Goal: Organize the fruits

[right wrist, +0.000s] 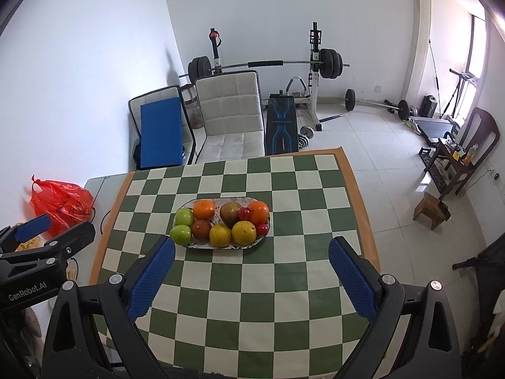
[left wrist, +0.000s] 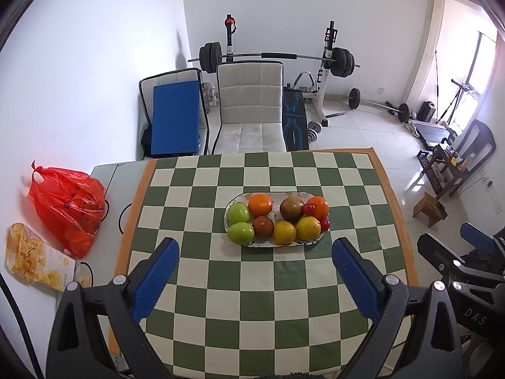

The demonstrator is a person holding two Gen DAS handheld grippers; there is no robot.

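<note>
An oval patterned plate sits mid-table on a green-and-white checkered cloth. It holds two green apples, oranges, yellow citrus, a brownish fruit and small red fruits. My left gripper hovers open in front of the plate, nothing between its blue pads. My right gripper is likewise open and empty, nearer the plate's right end. Each gripper shows at the edge of the other's view.
A red plastic bag with fruit inside and a snack packet lie on the white table left of the cloth. A white chair stands behind the table, with weight equipment beyond. A small wooden stool is on the floor to the right.
</note>
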